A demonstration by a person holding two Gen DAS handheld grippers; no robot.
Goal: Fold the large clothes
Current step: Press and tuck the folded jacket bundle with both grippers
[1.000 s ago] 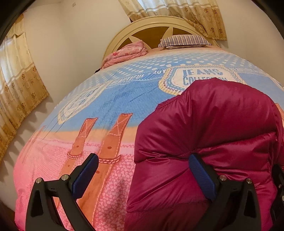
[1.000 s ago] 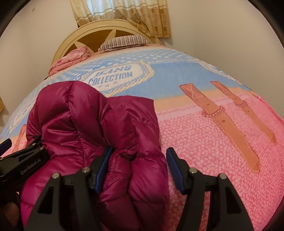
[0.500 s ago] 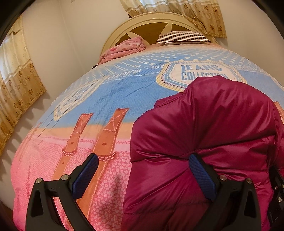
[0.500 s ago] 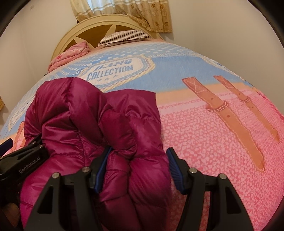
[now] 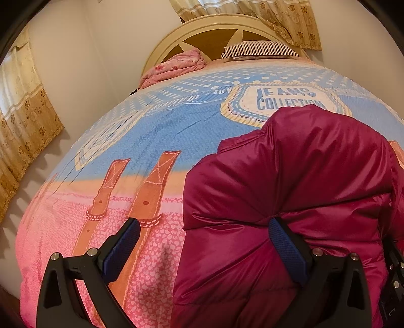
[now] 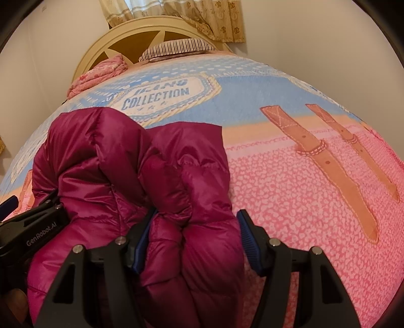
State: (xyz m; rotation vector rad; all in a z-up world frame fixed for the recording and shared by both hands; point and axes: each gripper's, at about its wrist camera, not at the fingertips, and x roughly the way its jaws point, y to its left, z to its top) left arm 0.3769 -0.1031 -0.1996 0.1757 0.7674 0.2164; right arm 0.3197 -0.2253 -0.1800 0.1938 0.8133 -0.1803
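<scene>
While both claws work the puffy magenta quilted down jacket [image 5: 290, 191], it sits bunched at the near end of the bed [image 5: 126, 141], mid-fold I'd say. Right claw [image 6: 195, 234] pinches a thick roll of jacket w/ jaws fairly wide; left claw [image 5: 202, 242] is spread, one pad touching fabric, the other over the pink-and-blue printed cover. Next prob needs lifting & laying that roll flat. Cream headboard [image 5: 227, 27], striped pillow [image 5: 260, 49], gold curtains [image 6: 176, 15] beyond.
</scene>
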